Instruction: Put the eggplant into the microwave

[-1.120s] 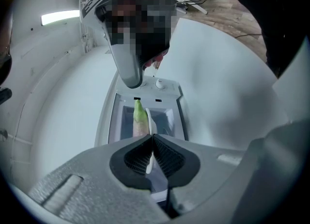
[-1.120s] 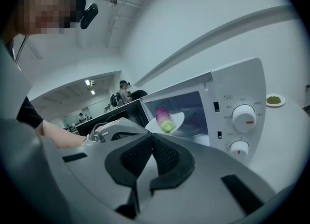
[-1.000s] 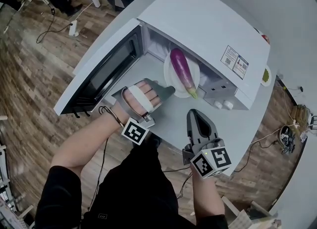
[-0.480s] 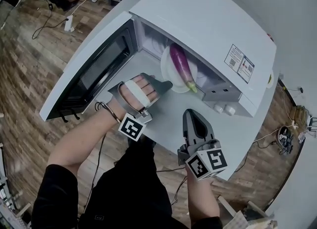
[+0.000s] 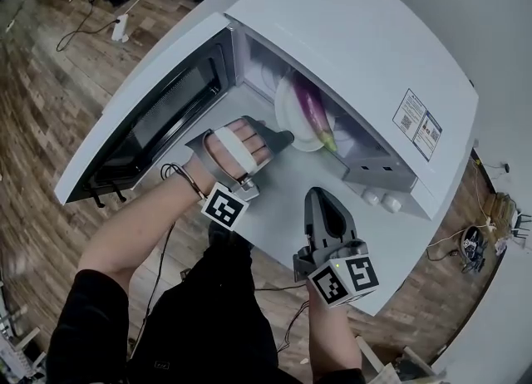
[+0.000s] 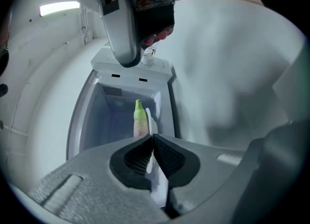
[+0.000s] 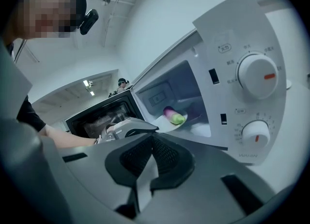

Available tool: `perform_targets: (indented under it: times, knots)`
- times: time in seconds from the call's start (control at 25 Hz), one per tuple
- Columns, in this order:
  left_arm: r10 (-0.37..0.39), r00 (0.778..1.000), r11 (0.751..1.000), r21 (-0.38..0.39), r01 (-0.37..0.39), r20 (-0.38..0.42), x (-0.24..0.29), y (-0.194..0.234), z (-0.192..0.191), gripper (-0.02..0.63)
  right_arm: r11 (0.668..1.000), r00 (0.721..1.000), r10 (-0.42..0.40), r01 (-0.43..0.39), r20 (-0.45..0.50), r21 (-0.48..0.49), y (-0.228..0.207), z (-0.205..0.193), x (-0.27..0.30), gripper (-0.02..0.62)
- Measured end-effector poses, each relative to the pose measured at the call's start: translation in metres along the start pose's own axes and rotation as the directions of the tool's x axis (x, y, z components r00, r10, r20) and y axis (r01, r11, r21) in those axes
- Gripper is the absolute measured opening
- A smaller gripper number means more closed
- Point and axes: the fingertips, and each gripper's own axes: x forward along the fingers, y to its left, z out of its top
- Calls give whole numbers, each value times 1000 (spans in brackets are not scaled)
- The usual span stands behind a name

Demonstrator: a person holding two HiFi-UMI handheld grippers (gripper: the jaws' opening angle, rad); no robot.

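Your left gripper [image 5: 285, 136] pinches the plate [image 5: 291, 115] rim, carrying the eggplant [image 5: 315, 110] ahead into the microwave [image 5: 357, 50]; your right gripper [image 5: 321, 194] hangs closed, empty.

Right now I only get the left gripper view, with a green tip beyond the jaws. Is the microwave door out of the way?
Observer: Yes, the head view shows the door swung wide open to the left.
Operator: And the other hand-held gripper?
Observer: The right hand-held gripper has its jaws together on nothing, back from the opening, near the control panel.
Operator: How does the eggplant lie?
Observer: The eggplant lies lengthwise on a white plate inside the microwave, purple body deep, green stem toward the opening.
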Motion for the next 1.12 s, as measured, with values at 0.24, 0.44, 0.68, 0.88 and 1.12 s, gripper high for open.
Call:
perform_targets:
  times: [0.24,0.44,0.68,0.88,1.12]
  knots:
    - [-15,1000,1000,6,15,-7,11,-4,-5,17,1000,1000,8,-8,-13,3,-4,-2,5,14]
    - [-31,999,999,8,31,-8,19,-4,-7,17,1000,1000,19,-19,-18,1,-6,1,9,14]
    - [-46,999,999,13,46,-6,29,-2,-9,17,1000,999,20,-20,-26,9,-10,1,12,14]
    - [-54,999,998,18,54,-10,36,-1,-12,17,1000,999,28,-28,-25,12,-12,4,16,14]
    - [-83,996,996,37,84,-28,47,-4,-18,17,999,999,31,-30,-27,18,-17,4,19,14]
